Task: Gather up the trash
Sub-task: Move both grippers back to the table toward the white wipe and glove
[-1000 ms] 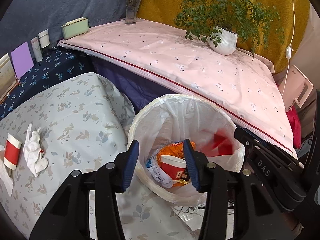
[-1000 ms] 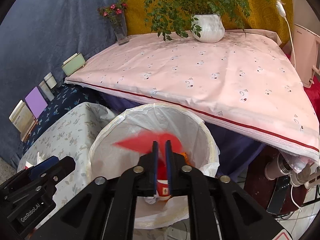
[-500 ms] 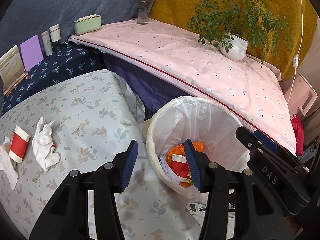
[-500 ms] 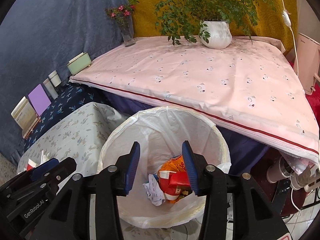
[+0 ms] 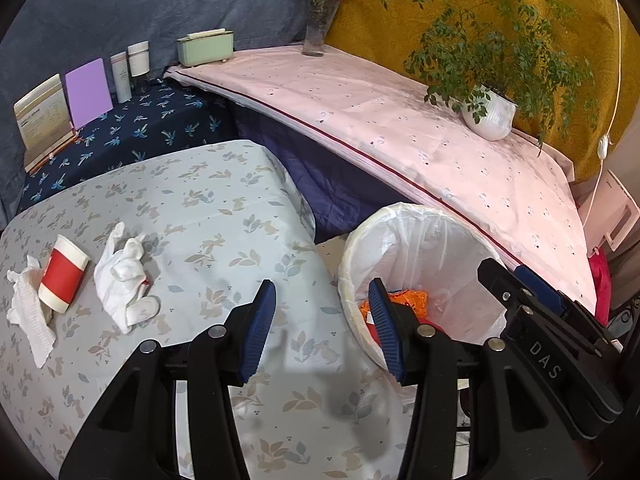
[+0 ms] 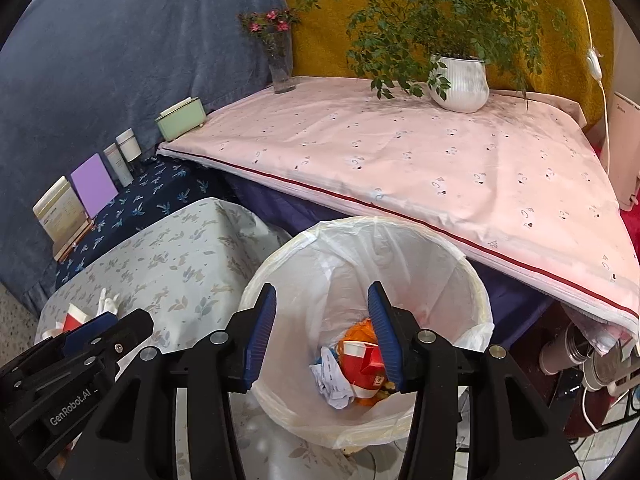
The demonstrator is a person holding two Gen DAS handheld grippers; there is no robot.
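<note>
Floral tablecloth (image 5: 224, 216) holds cup (image 5: 63, 276) far left of gaping left tool (image 5: 322, 328).

Cloth, paper and thin plastic

A matt printed cloth (image 5: 224, 216) is lying under crumpled paper tissue (image 5: 124, 276); a glossy translucent plastic liner (image 6: 360, 256) is crinkling.
</note>
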